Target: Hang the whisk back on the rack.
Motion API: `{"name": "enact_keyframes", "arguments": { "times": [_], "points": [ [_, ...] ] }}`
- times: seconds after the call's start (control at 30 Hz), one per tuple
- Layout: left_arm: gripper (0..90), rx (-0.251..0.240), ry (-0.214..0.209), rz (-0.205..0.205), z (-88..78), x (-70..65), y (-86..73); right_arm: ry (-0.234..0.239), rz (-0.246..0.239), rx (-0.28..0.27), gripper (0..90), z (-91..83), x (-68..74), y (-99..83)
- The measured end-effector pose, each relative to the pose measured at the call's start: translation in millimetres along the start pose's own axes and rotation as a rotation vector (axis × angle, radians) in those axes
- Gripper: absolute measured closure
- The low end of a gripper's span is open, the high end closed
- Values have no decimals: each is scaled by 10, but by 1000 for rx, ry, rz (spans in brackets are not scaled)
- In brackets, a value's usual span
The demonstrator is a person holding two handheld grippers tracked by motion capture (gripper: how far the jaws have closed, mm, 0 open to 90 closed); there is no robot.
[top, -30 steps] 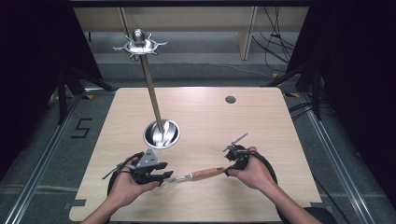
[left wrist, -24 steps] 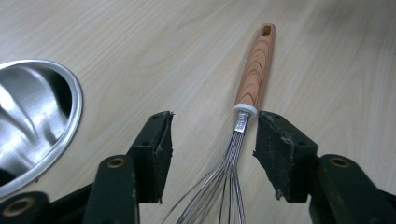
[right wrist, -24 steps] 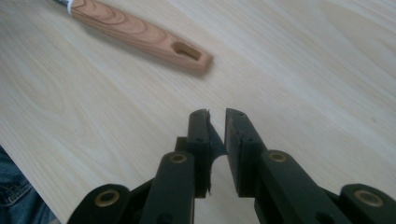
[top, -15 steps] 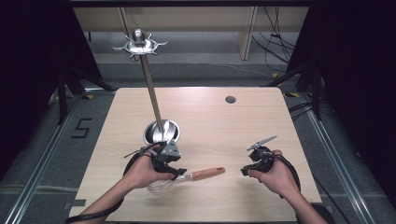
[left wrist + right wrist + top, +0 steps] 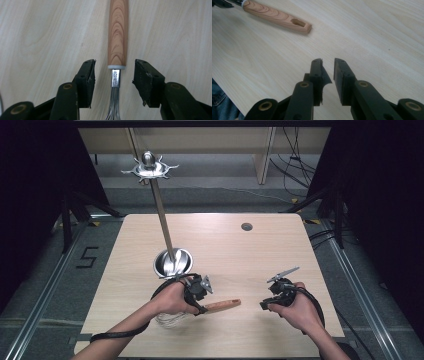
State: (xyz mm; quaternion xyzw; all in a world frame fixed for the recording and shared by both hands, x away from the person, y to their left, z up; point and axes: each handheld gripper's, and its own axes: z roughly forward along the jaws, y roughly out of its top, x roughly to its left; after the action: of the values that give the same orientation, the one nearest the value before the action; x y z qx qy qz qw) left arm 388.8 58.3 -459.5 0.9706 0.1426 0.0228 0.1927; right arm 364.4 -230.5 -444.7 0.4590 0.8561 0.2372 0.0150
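A whisk with a wooden handle (image 5: 223, 305) lies flat on the table, its wire head (image 5: 169, 320) toward the left. My left gripper (image 5: 200, 307) points down over the whisk's neck. In the left gripper view the handle (image 5: 117, 37) runs away from the left gripper (image 5: 113, 75); the metal ferrule (image 5: 115, 78) lies between the jaws. They have just been closing, but both pads stand clear of it. My right gripper (image 5: 265, 304) hovers right of the handle's end. Its jaws (image 5: 328, 65) have just been opening, a narrow gap with nothing in it; the handle (image 5: 277, 17) lies farther off.
A steel stand rises from a bowl-shaped base (image 5: 172, 262) just behind my left hand, its pole leaning to a hooked crown (image 5: 149, 168). The wooden table (image 5: 260, 255) has a small dark hole (image 5: 246, 226) at the back. A person's forearms come in from the near edge.
The right gripper has let go of the handle's end and drawn off to the right. The left gripper has moved right, from the wire head to the whisk's neck.
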Motion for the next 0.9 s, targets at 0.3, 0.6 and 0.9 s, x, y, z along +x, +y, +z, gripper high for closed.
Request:
{"name": "enact_keyframes", "arguments": {
  "times": [0.3,0.6,0.9],
  "points": [
    [522,34,-2,7,157,3,108,3,8,9,772,14,-10,-7],
    [553,48,-13,3,252,-14,155,10,0,6,768,20,-2,-5],
    [626,67,-14,23,290,-16,200,14,6,6,766,17,-8,-14]
  ]
}}
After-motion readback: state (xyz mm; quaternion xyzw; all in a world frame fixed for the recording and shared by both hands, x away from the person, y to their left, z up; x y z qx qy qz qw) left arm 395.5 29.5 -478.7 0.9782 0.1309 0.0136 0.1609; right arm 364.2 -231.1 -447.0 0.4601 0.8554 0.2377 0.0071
